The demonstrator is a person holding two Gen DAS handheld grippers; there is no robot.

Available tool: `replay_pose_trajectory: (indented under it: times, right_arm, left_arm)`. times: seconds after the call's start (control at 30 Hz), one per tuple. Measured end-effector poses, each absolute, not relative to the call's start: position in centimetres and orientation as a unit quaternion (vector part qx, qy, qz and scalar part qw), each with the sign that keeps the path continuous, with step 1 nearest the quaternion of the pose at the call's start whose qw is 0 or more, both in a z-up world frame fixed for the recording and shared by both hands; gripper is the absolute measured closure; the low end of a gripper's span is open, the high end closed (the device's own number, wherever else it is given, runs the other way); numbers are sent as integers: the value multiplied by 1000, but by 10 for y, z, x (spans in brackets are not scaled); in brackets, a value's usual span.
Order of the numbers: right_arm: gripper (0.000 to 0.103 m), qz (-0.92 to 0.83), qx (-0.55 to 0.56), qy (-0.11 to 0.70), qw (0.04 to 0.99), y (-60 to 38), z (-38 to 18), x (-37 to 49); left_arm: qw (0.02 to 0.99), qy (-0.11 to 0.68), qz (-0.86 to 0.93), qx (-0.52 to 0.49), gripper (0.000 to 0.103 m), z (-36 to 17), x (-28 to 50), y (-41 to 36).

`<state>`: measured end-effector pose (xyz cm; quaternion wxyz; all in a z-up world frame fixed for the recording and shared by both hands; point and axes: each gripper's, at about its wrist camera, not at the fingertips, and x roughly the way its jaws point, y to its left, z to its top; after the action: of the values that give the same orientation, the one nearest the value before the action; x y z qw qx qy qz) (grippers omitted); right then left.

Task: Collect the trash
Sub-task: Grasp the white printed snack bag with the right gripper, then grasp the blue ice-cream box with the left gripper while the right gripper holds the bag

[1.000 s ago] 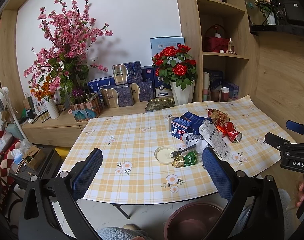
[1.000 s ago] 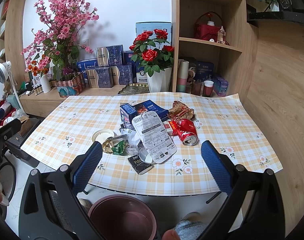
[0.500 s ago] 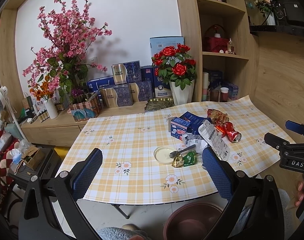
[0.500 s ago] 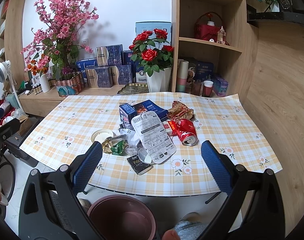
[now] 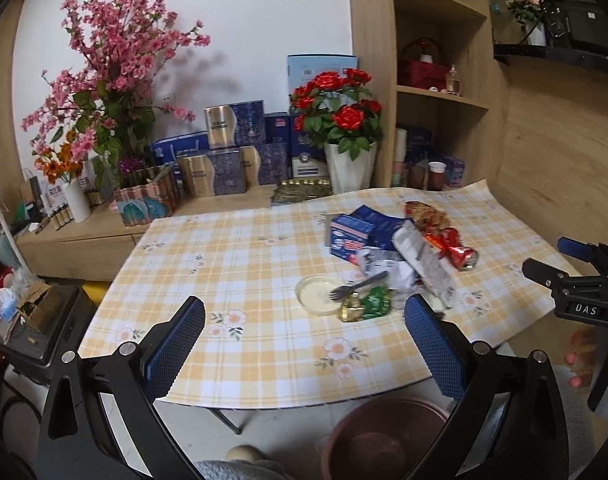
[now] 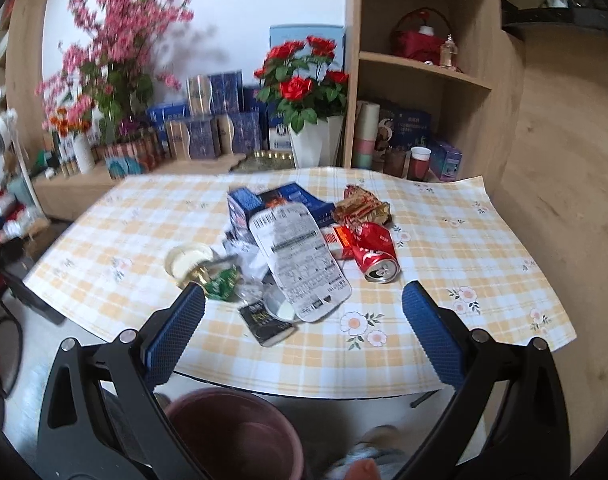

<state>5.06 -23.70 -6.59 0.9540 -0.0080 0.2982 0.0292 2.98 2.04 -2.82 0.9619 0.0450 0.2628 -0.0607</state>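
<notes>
left wrist view: left gripper (image 5: 304,320) wide open, holding nothing. trash pile (image 5: 388,252) all on table (image 5: 244,256). bin (image 5: 384,436) under near edge, looks bare inside.

right wrist view: right gripper (image 6: 304,316) wide open, nothing in it. red can (image 6: 374,252), white label tray (image 6: 298,256), green wrapper (image 6: 220,280) not picked up yet. bin (image 6: 234,432) below. whole job left.

A right gripper (image 6: 303,312) with blue-padded fingers (image 6: 175,334) spread wide and empty hovers over the near edge of a table (image 6: 484,248) covered in yellow checked cloth. A heap of trash lies mid-table: a crushed red soda can (image 6: 374,251) on its side, a white printed tray lid (image 6: 298,255) across a blue carton (image 6: 264,204), a brown snack wrapper (image 6: 362,209), a green foil wrapper (image 6: 221,282), a round white lid (image 6: 186,258) and a black packet (image 6: 266,322). A maroon bin (image 6: 234,434) stands on the floor below. Red roses in a white vase (image 6: 316,140) stand behind.
</notes>
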Motion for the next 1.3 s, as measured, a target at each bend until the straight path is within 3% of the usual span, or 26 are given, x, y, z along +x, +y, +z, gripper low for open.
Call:
replay_pose_trajectory:
  times: [0.17, 0.5, 0.57, 0.8, 1.07, 1.3]
  right_arm:
    - [6, 35, -60, 333, 940, -229, -100, 96]
    - [9, 50, -150, 390, 907, -201, -174, 202]
    - [20, 44, -162, 402, 900, -199, -185, 218]
    - [31, 32, -162, 422, 891, -196, -206, 249]
    - [86, 30, -113, 371, 921, -209, -175, 229]
    - [90, 28, -19, 294, 955, -244, -131, 190]
  left_arm:
    - [963, 261, -52, 47, 5, -47, 48, 28]
    - [940, 337, -46, -8, 5, -98, 94, 42]
    - [937, 346, -44, -15, 5, -106, 100, 45]
    - [930, 361, -58, -34, 5, -120, 113, 45]
    - [922, 376, -79, -45, 5, -132, 120, 39]
    - [925, 370, -87, -34, 5, -136, 127, 28]
